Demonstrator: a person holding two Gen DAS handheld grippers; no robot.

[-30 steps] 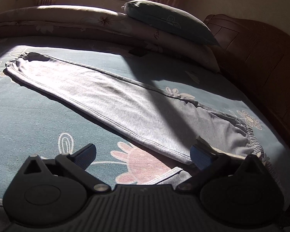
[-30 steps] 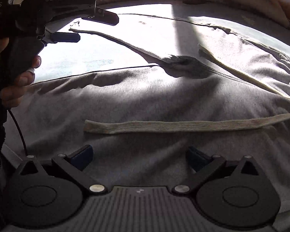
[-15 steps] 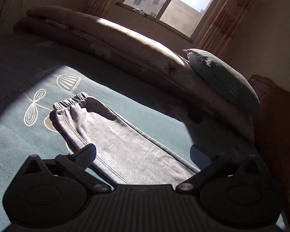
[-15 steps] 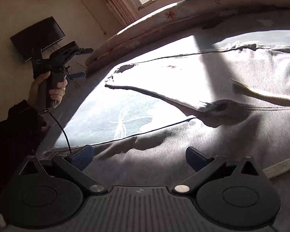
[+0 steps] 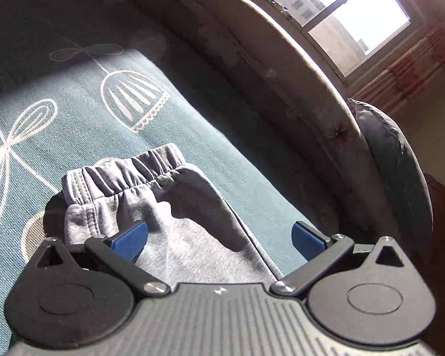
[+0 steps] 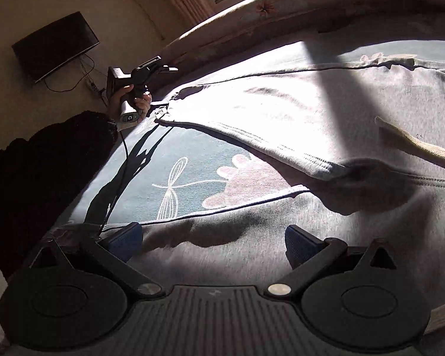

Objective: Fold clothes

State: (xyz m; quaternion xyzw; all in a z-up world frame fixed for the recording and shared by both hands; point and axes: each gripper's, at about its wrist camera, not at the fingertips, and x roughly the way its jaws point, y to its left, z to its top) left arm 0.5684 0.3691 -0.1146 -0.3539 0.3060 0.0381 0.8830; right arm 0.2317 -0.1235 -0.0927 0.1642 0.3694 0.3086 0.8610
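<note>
**Grey sweatpants spread on bed, cuff grab at risk**

Grey sweatpants point(image 6: 326, 112) laid flat across a teal patterned bedsheet point(image 5: 192, 136), legs apart, drawstring point(image 6: 415, 148) loose on top. Left gripper point(image 5: 219, 237) low over one elastic ankle cuff point(image 5: 124, 175), jaws wide, nothing held. Right gripper point(image 6: 212, 237) just above the near leg, jaws likewise wide and empty. Likely snags: sheet pinched along with the cuff, only the top layer caught, or the drawstring trailing out of the fold. Deep shadow bands across the cloth, edges hard to judge.
</note>
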